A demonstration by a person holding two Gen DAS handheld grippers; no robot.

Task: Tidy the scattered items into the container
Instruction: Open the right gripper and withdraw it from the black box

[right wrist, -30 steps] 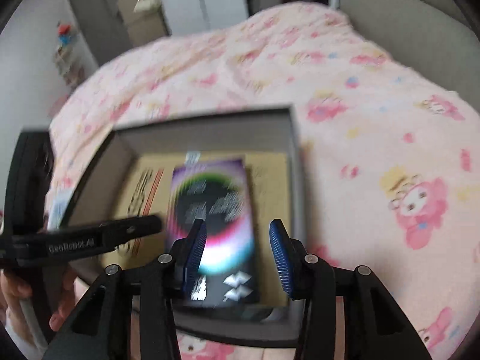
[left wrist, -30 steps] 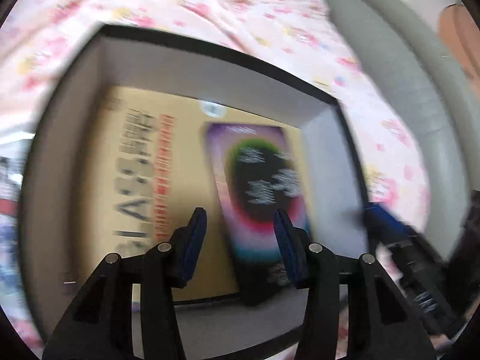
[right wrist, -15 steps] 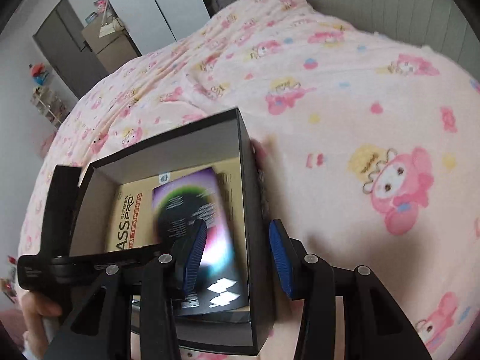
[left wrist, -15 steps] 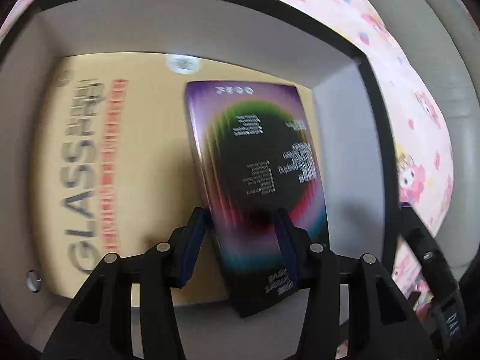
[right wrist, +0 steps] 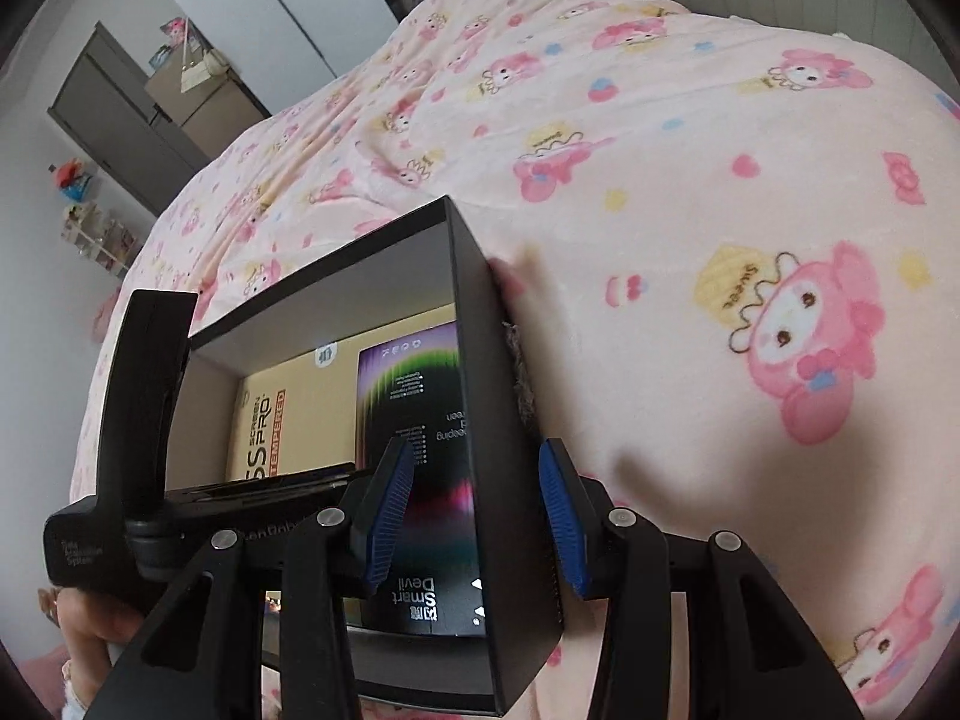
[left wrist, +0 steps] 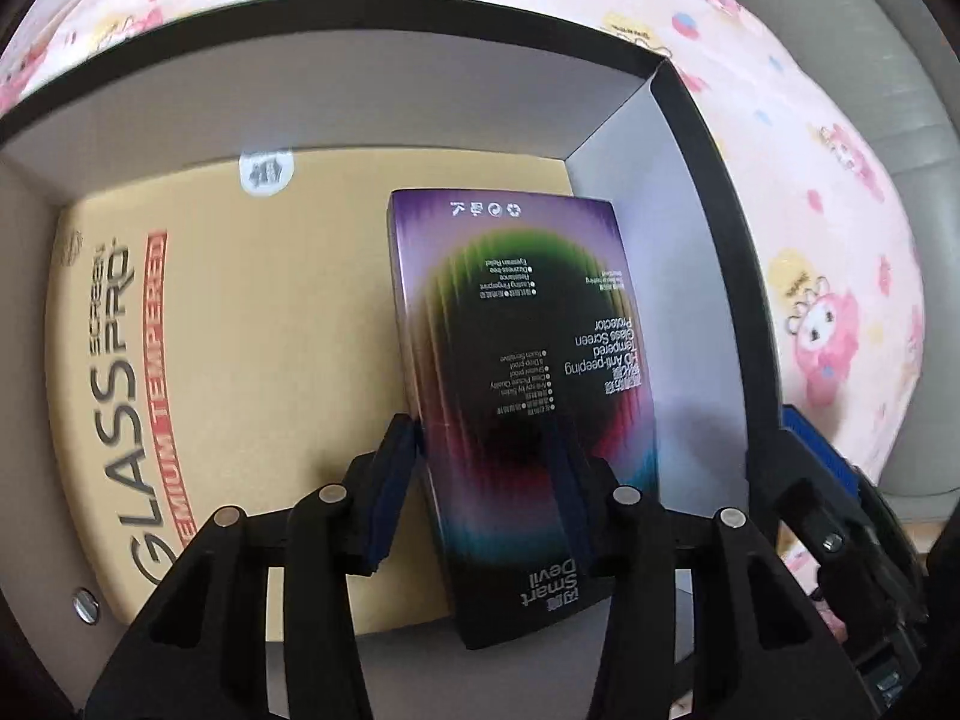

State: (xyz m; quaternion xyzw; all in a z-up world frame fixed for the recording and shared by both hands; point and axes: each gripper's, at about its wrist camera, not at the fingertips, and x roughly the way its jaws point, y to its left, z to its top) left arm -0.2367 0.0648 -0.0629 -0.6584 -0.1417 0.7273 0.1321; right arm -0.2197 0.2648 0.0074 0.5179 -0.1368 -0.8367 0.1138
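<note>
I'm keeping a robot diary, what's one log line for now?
left gripper: shut on purple-black screen-protector box | inside black cardboard box | right gripper: open, straddling its wall

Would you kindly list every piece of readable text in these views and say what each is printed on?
"GLASS SCREEN PRO" and "PREMIUM TEMPERED": tan box lying in the black container.
"Smart Devil", "HD Anti-peeping Tempered Glass Screen Protector": purple-black box, held by the left gripper, print upside down.
Its small bullet lists: too small to read reliably.
"Data Acquisition System": left gripper body, right wrist view; barely legible.
</note>
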